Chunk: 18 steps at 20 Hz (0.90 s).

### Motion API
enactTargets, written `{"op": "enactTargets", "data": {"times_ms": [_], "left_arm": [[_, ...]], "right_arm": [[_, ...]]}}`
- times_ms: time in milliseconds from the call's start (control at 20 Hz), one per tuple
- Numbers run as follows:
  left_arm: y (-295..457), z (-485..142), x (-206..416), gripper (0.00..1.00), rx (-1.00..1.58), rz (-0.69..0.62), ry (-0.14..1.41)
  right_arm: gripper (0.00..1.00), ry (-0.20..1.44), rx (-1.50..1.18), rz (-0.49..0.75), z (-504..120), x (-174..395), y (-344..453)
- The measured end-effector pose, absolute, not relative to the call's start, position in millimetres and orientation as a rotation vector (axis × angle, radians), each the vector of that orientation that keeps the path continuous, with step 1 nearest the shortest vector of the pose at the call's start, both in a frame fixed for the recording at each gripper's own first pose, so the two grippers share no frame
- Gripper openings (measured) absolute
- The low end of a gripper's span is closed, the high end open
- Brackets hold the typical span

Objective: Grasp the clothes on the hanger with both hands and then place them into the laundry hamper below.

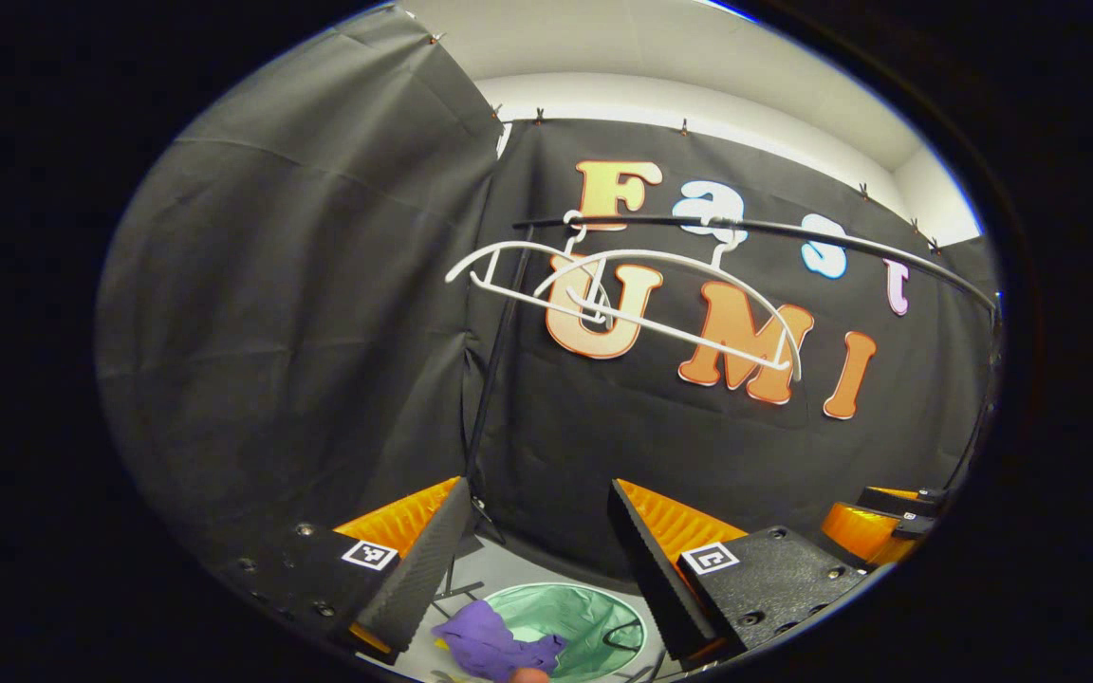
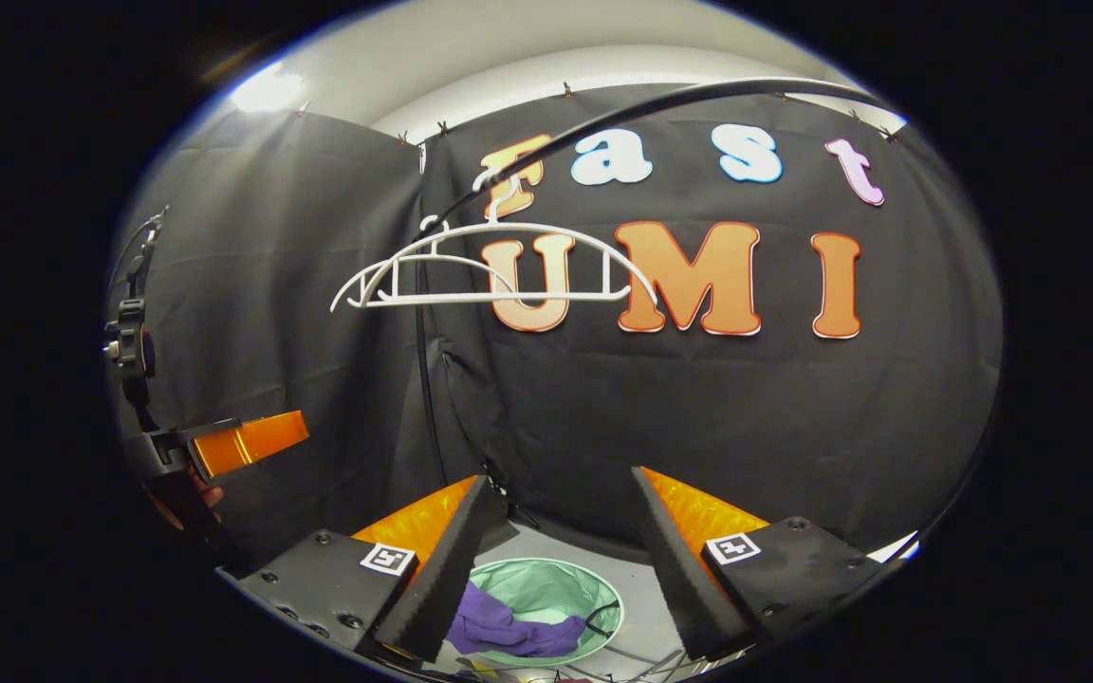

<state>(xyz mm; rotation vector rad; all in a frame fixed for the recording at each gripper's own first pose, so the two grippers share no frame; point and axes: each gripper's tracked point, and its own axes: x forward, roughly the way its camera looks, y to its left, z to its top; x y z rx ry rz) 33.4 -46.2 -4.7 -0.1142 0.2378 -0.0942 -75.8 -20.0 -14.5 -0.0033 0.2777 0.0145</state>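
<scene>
A: Two white plastic hangers (image 2: 494, 270) are hanging bare on the black rail (image 1: 765, 228). Grippers?

B: Left gripper (image 1: 532, 560) and right gripper (image 2: 556, 560) are gaping apart (holding nothing). The crumpled purple garment (image 2: 509, 631) is lying inside the round green mesh hamper (image 2: 556, 588).

Two round fisheye views, each from a camera riding on a hand-held gripper and looking forward along its own two fingers, seen low in each view. The left gripper view faces the black cloth wall from the left, tilted, with the other hand-held gripper (image 1: 879, 522) at its right edge. The right gripper view faces the wall more squarely. Both share white hangers (image 1: 622, 304) (image 2: 494, 270) on a dark rail (image 1: 755, 228) (image 2: 603, 119) above and a green hamper (image 1: 594, 621) (image 2: 546, 593) holding purple cloth (image 1: 490, 645) (image 2: 499, 626) far below.
</scene>
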Motion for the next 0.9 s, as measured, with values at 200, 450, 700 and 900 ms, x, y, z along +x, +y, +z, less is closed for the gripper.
{"op": "enactTargets", "data": {"times_ms": [200,450,700,900], "left_arm": [[-58.6,15.4,8.9,0.89,-0.08,-0.068,0.208],[-74.0,41.3,-20.4,0.89,-0.06,-0.043,0.144],[-91.5,64.9,-40.4,0.94,-0.068,-0.058,0.105],[-103.8,73.2,-41.4,0.89,-0.035,-0.097,0.106]], "right_arm": [[0.85,0.229,0.008,0.016,5.7,-96.1,-40.9],[0.85,0.191,-0.007,0.023,22.5,-116.9,-71.5],[0.87,0.151,0.037,0.031,40.2,-134.3,-83.4],[0.87,0.109,0.034,0.008,52.8,-139.2,-87.8]]}}
